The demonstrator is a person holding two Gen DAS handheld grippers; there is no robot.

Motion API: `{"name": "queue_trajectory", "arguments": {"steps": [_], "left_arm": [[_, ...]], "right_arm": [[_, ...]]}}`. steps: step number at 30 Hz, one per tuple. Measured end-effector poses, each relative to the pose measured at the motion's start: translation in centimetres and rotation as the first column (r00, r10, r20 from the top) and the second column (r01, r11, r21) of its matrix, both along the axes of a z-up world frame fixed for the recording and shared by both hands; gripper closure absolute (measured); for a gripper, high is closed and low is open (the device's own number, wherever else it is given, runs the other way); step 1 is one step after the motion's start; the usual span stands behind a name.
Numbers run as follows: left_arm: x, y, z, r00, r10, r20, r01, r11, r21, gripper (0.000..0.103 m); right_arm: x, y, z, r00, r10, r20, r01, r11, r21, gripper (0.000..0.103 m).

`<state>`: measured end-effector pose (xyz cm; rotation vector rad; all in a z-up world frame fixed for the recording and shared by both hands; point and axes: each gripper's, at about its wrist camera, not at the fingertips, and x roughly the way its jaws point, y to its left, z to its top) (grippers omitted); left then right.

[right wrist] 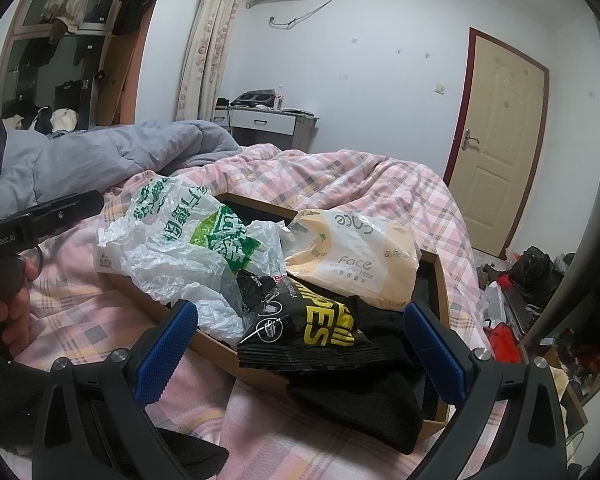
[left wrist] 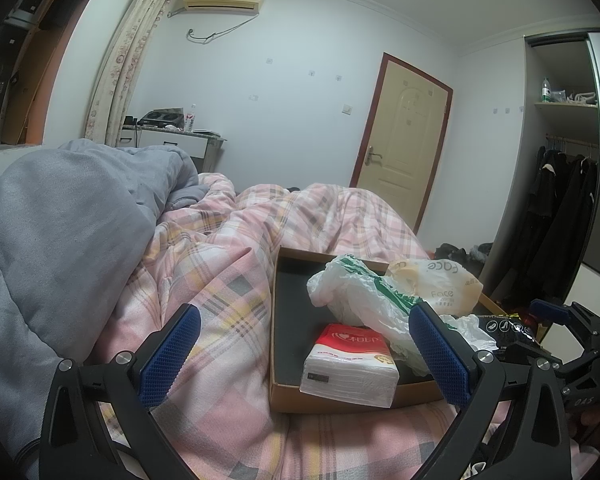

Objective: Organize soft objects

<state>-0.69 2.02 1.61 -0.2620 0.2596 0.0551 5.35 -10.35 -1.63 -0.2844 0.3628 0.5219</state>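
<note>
On the far left a grey quilt [left wrist: 72, 216] lies bunched on the bed, against the pink plaid duvet [left wrist: 228, 280] that covers the rest of it. The left gripper [left wrist: 304, 354] hovers low over the duvet with its 2 blue-padded fingers spread wide and nothing between them. Its right finger stands in front of a shallow cardboard tray [left wrist: 278, 396] that rests on the duvet.

Inside the tray's near edge sits a red-and-white tissue pack [left wrist: 348, 364]. Behind it a crumpled white bag with green print [left wrist: 356, 292] spills across the tray, and a beige Face tissue pack [left wrist: 440, 282] leans at the far right corner.

In the right wrist view, a hand [right wrist: 4, 304] at the left edge grips the other tool's handle. The right gripper [right wrist: 302, 350] is also wide open and empty, poised just above the tray's [right wrist: 216, 340] near side. Between its fingers lie a black wipes packet [right wrist: 304, 336] with yellow lettering and a black cloth [right wrist: 364, 404] that hangs over the tray's rim. The white bag [right wrist: 180, 240] and the beige pack [right wrist: 360, 260] sit farther back.
</note>
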Motion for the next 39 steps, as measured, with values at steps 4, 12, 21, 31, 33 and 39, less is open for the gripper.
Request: {"name": "queue_trajectory", "arguments": {"steps": [4,12,21,31,33,39], "left_arm": [[0.05,-0.05,0.05,1.000,0.000,0.000,0.000,1.000,0.000,0.000],[0.02,0.00,0.01,1.000,0.000,0.000,0.000,1.000,0.000,0.000],[0.07,-0.04,0.06,1.000,0.000,-0.001,0.000,1.000,0.000,0.000],[0.07,-0.04,0.07,1.000,0.000,-0.001,0.000,1.000,0.000,0.000],[0.08,-0.04,0.07,1.000,0.000,-0.001,0.000,1.000,0.000,0.000],[0.05,0.01,0.03,1.000,0.000,-0.001,0.000,1.000,0.000,0.000]], "right_arm": [[0.05,-0.08,0.03,1.000,-0.001,0.000,0.001,1.000,0.007,0.001],[0.04,-0.18,-0.02,1.000,0.002,0.006,-0.002,1.000,-0.001,0.001],[0.01,-0.15,-0.03,1.000,0.002,0.006,-0.002,1.000,-0.001,0.001],[0.01,-0.20,-0.03,1.000,0.002,0.006,-0.002,1.000,0.000,0.001],[0.01,-0.19,-0.03,1.000,0.002,0.006,-0.002,1.000,0.000,0.001],[0.01,-0.22,-0.02,1.000,0.002,0.005,-0.002,1.000,0.000,0.001]]}}
